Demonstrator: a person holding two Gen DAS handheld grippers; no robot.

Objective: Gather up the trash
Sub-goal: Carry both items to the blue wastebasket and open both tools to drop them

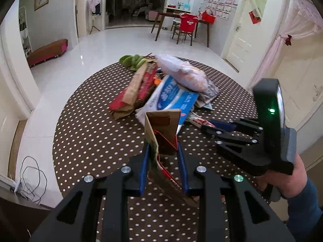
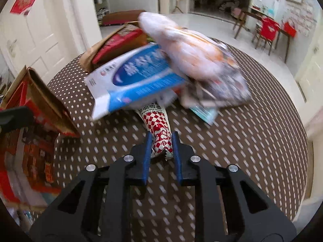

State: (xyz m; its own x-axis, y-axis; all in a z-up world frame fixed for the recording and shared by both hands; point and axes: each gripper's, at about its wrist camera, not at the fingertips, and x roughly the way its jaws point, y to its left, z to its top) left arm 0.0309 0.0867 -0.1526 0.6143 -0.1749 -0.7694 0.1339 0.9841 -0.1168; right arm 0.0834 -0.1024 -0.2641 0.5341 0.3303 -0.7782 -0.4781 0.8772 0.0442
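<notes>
Best to draw the checkered wrapper straight back toward 6 o'clock, low and slow, so the blue packet stacked on its far end slides off without toppling. Right claw pinched on the wrapper's near tail, the rest running to 12 under the heap. Left claw clamped on a folded carton, upright, tabletop beneath.

A torn brown-and-red carton stands tilted, pinched between blue fingers. At its 12 o'clock lies the heap: blue-white packet, clear plastic bag, long red-brown box, green peels. A red-checked wrapper pokes out from under the packet, toward 6 o'clock.
</notes>
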